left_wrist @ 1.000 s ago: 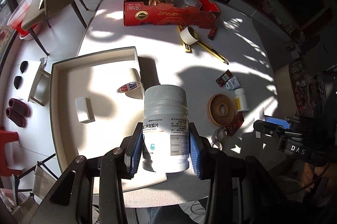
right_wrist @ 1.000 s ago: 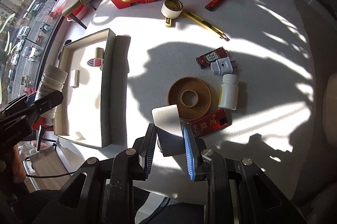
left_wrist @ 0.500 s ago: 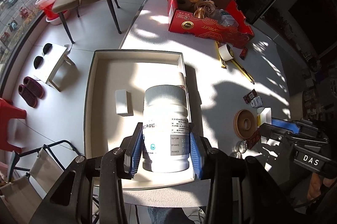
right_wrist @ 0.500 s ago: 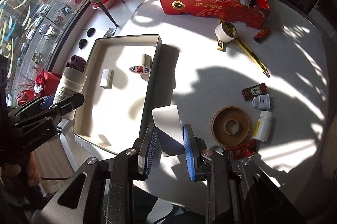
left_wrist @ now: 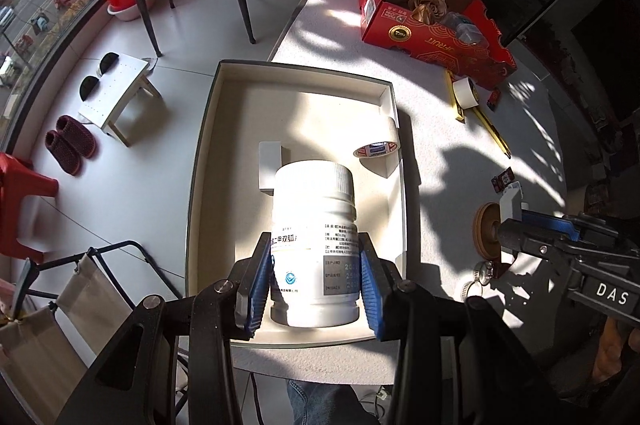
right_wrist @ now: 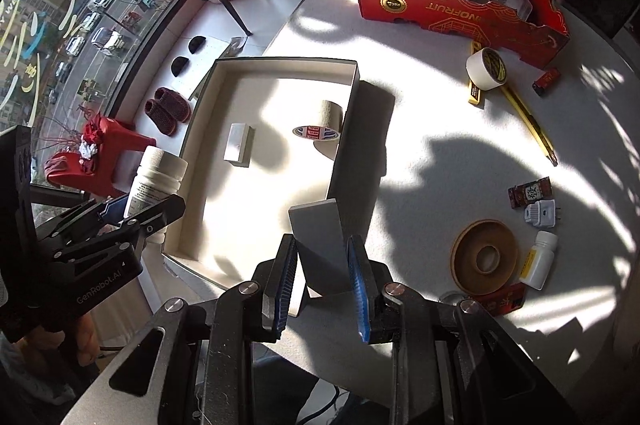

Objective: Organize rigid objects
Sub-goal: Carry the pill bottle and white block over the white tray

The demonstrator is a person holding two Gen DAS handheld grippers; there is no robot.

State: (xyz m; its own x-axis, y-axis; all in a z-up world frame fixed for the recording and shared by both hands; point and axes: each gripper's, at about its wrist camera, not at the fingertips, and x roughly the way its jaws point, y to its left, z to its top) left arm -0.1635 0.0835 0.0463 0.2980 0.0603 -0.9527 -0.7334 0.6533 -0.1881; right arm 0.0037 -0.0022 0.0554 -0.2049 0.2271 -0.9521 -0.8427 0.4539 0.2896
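My left gripper (left_wrist: 314, 279) is shut on a large white pill bottle (left_wrist: 314, 241) and holds it above the near end of the white tray (left_wrist: 202, 161). The bottle also shows in the right wrist view (right_wrist: 158, 181), near the tray's (right_wrist: 340, 141) left rim. My right gripper (right_wrist: 322, 285) is shut on a grey-white flat box (right_wrist: 320, 245) over the tray's near right corner. Inside the tray lie a small white block (right_wrist: 238, 145) and a tape roll (right_wrist: 322, 131).
On the table right of the tray lie a brown tape ring (right_wrist: 484, 257), a small white bottle (right_wrist: 538, 259), a plug adapter (right_wrist: 540, 213), red packets (right_wrist: 530, 191), a white tape roll (right_wrist: 486, 69) and a yellow knife (right_wrist: 530, 123). A red box (right_wrist: 460, 5) stands at the back.
Both grippers have moved left with their loads. The pill bottle now hangs over the tray's near end, and the flat box has come over the tray's near right corner.
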